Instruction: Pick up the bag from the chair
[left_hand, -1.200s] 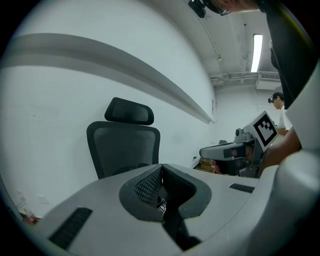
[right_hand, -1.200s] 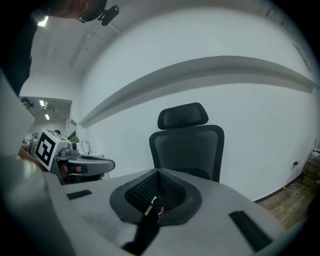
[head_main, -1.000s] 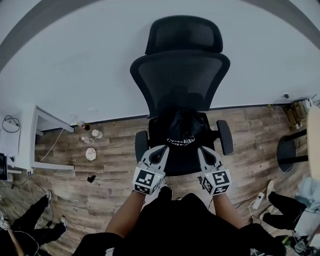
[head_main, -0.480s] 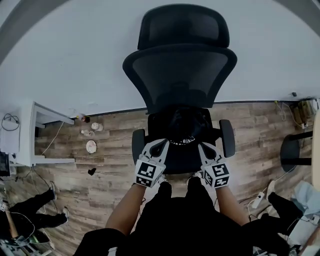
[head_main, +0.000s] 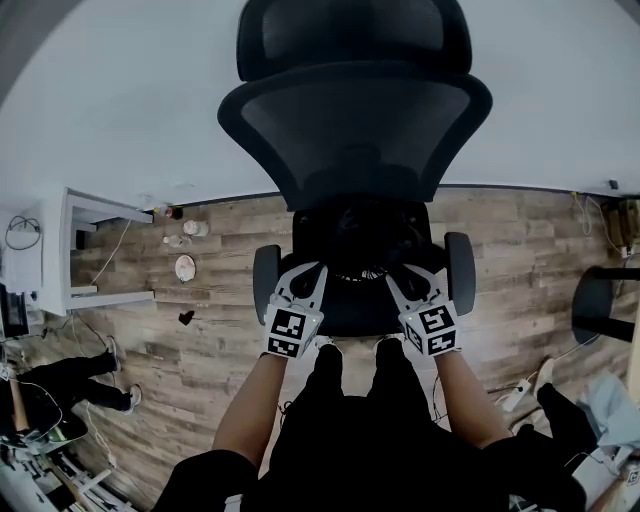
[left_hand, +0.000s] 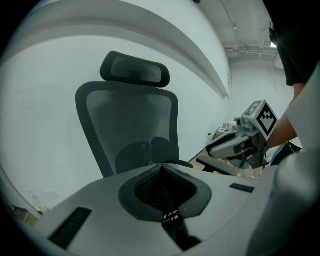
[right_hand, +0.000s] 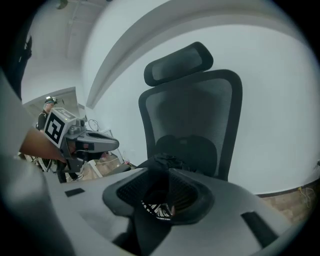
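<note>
The bag (head_main: 360, 238) is seen on the seat of the chair (head_main: 355, 130), at twelve o'clock from the left gripper (head_main: 318, 270) and right gripper (head_main: 392, 280), whose jaws are clenched on nothing. Unless they are parted first, the bag could be shoved back, or the chair rolled away.

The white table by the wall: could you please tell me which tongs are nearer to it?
Left. The left tongs sit right of the white table; the right tongs lie farther right.
</note>
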